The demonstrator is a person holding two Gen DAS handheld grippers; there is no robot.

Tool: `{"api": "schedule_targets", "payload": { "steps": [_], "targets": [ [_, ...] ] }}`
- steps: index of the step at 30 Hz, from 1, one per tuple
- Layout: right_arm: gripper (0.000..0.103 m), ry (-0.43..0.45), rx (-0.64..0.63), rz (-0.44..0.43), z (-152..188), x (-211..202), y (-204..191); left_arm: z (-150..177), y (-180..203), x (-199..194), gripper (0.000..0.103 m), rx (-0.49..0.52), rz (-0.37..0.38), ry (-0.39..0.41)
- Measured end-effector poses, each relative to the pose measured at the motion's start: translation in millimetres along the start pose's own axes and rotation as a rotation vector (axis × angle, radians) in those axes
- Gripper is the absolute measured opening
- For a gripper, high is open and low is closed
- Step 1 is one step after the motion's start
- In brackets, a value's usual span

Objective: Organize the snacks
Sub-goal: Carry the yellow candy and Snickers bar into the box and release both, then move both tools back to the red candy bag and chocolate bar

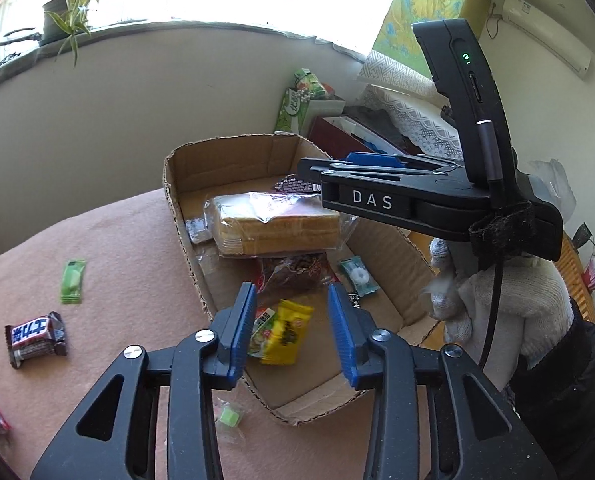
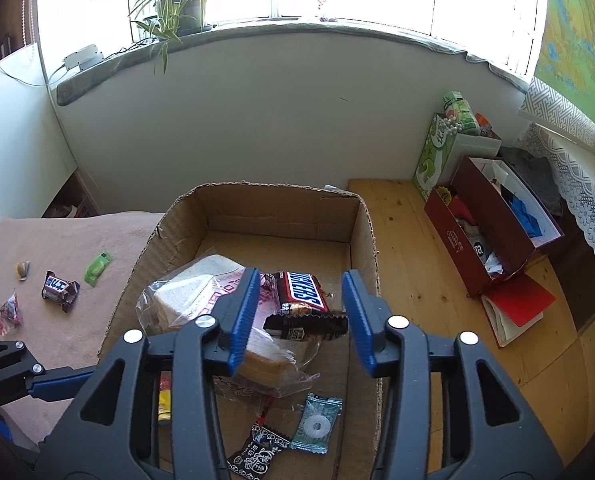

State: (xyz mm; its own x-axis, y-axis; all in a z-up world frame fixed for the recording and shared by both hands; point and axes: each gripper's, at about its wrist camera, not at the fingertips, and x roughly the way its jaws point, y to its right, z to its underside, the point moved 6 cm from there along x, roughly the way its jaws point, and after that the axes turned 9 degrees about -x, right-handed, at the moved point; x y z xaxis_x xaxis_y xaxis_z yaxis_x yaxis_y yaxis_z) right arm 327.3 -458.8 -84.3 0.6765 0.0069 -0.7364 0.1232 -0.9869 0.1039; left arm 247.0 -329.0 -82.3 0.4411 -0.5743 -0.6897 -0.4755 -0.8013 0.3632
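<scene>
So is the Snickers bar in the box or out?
In. The Snickers bar lies inside the cardboard box, resting on the bagged bread.

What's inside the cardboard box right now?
The cardboard box holds bagged bread, a Snickers bar, a yellow packet, a ring candy and other wrappers; anything beneath the bread is hidden.

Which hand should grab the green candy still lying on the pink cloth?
Probably the left gripper. The green candy lies on the cloth to the left of the cardboard box, on that gripper's side. The right gripper hangs open over the box, farther away.
</scene>
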Motion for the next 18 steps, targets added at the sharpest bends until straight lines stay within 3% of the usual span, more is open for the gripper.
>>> {"api": "schedule_targets", "payload": {
  "steps": [2, 9, 10, 12, 18],
  "targets": [
    [0.066, 0.013, 0.004, -0.001, 0, -3, 1, 0, -1, -1, 0.043, -0.003, 0.001, 0.001],
    [0.069, -0.002, 0.016, 0.003, 2, -6, 0, 3, -1, -7, 0.043, 0.007, 0.004, 0.003],
    [0.071, -0.003, 0.019, 0.004, 3, -7, -1, 5, -1, -10, 0.043, 0.008, 0.003, 0.006],
    [0.087, 0.007, 0.025, 0.007, 3, -10, -1, 6, -2, -15, 0.043, 0.009, 0.003, 0.013],
    [0.088, 0.023, 0.016, 0.001, 2, -24, -10, 9, -10, -31, 0.043, -0.009, 0.005, 0.030]
  ]
}}
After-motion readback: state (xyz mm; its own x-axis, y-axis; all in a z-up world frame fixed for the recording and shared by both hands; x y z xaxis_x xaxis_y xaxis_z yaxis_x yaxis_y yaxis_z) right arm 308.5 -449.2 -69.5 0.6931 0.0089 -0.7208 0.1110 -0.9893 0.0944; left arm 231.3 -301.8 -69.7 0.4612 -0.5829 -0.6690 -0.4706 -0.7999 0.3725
